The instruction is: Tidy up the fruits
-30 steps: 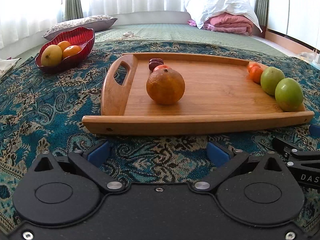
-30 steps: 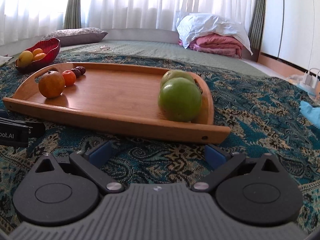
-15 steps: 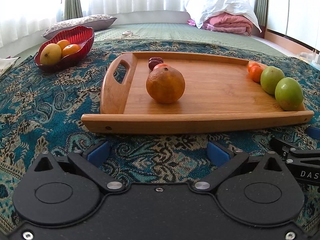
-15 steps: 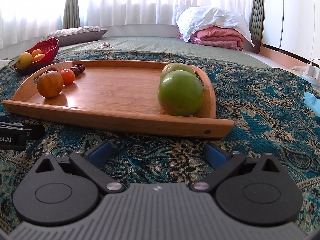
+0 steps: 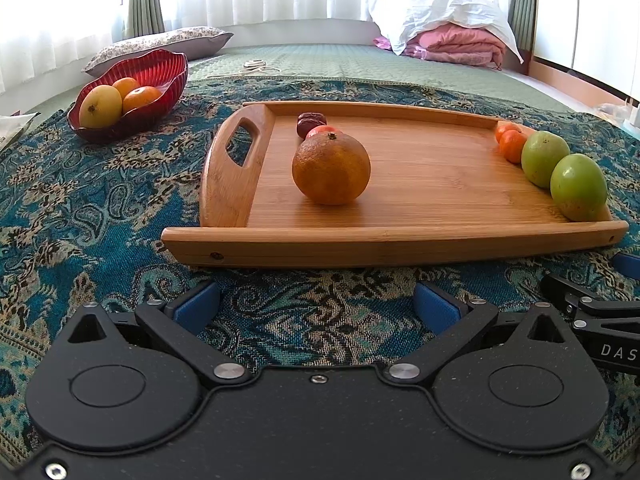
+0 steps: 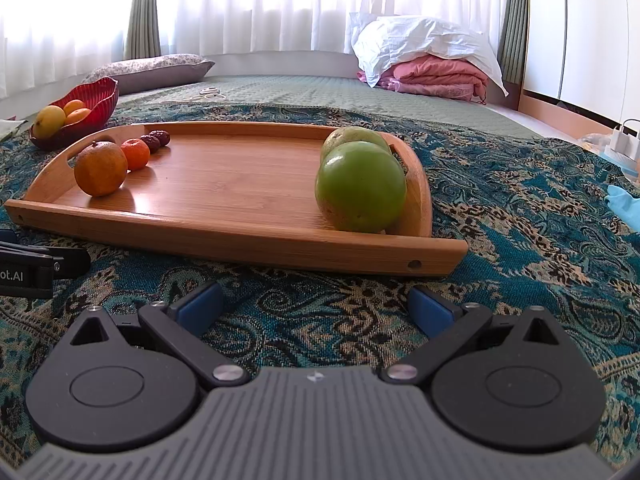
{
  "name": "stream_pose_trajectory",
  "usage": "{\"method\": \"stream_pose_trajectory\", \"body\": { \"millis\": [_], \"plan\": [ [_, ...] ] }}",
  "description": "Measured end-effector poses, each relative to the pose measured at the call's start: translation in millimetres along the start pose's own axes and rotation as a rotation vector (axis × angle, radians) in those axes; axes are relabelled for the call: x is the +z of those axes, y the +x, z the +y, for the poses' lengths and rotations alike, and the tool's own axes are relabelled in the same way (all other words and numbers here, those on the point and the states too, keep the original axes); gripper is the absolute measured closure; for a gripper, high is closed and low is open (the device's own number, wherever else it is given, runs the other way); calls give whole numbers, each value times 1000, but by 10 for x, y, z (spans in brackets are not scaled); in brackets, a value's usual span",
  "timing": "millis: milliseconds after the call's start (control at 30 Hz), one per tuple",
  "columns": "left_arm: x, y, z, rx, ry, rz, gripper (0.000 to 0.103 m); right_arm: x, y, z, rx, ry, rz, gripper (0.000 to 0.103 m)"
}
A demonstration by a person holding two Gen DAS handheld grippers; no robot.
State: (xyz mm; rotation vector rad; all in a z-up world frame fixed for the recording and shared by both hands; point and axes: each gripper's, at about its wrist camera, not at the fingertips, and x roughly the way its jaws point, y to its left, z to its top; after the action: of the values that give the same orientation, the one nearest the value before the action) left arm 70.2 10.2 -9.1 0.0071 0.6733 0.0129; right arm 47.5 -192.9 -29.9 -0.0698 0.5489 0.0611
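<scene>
Both tools have backed slightly off the wooden tray [image 5: 400,240] since a second ago. Left tool [image 5: 316,300] released, holding nothing, low over the paisley cloth [image 5: 80,220]. Right tool [image 6: 316,304] also released. Big orange [image 5: 331,169] on tray at 12 o'clock from left tool; two green fruits [image 6: 360,186] at tray's right end. Red bowl [image 5: 160,76] of fruit at 10 o'clock.

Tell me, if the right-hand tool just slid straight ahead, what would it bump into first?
Probably the near rim of the wooden tray, which lies across its path on the patterned cloth. Just behind that rim sits a green fruit. The right gripper is open and holds nothing.
</scene>
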Motion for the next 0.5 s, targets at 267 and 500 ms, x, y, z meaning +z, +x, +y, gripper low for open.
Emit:
{"method": "stream_pose_trajectory", "body": {
  "millis": [267,500],
  "plan": [
    [-1,1,1,0,0,-1,0,-1,0,-1,0,0,0,0],
    [4,15,-6,14,3,-2,0,-1,-1,-1,0,0,0,0]
  ]
}}
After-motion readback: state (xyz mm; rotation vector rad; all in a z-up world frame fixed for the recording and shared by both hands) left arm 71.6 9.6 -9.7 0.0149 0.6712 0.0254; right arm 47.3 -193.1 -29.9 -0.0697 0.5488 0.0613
